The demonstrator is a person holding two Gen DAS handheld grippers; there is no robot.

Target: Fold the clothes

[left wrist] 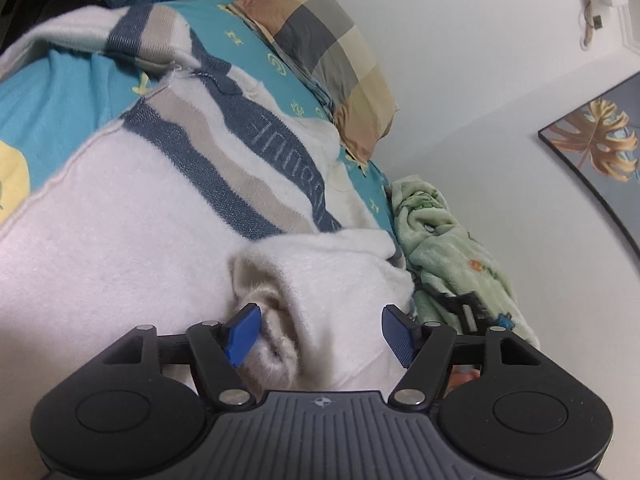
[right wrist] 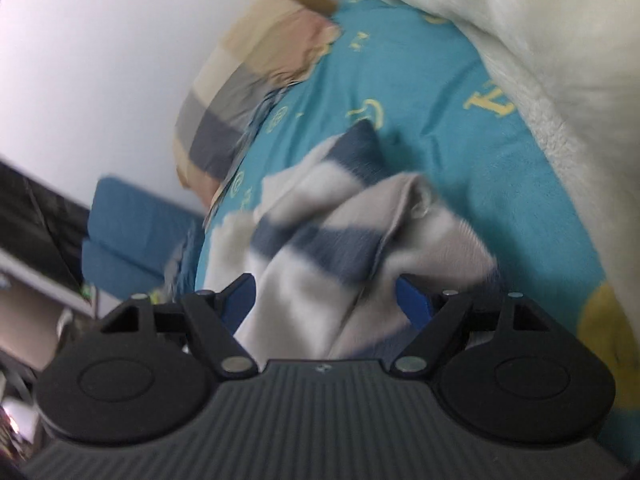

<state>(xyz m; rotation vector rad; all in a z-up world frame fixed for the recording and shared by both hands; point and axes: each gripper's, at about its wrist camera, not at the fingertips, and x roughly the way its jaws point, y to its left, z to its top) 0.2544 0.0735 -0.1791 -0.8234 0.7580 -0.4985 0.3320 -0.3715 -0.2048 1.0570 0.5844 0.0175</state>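
1. Bed sheet [left wrist: 52,92]: teal with yellow print. It covers the bed and carries every other item.
2. Sweater [left wrist: 120,232]: white fleecy knit with navy and beige stripes. It is spread over the sheet and fills most of the left wrist view. A rolled or bunched white portion of it lies directly ahead of the left tool.
3. Checked pillow [left wrist: 320,52]: beige, grey and pink squares. It sits at the far end of the bed, against the white wall [left wrist: 460,60].
4. Green blanket [left wrist: 444,248]: crumpled, just beside the sweater's right edge in the left wrist view.
5. Framed leaf picture [left wrist: 600,148]: on the wall, well apart from the bed.
6. Left gripper [left wrist: 320,332]: aimed forward along the bed, low over the sweater. The jaws stand wide, with the bunched white fabric between the blue pads [left wrist: 242,334]. Neither pad visibly presses the cloth.
7. Right gripper [right wrist: 324,300]: pointed toward the pillow end, over a striped fold of the sweater. The jaws stand wide. Fabric passes between the pads, but the right wrist view is blurred, so contact cannot be confirmed.
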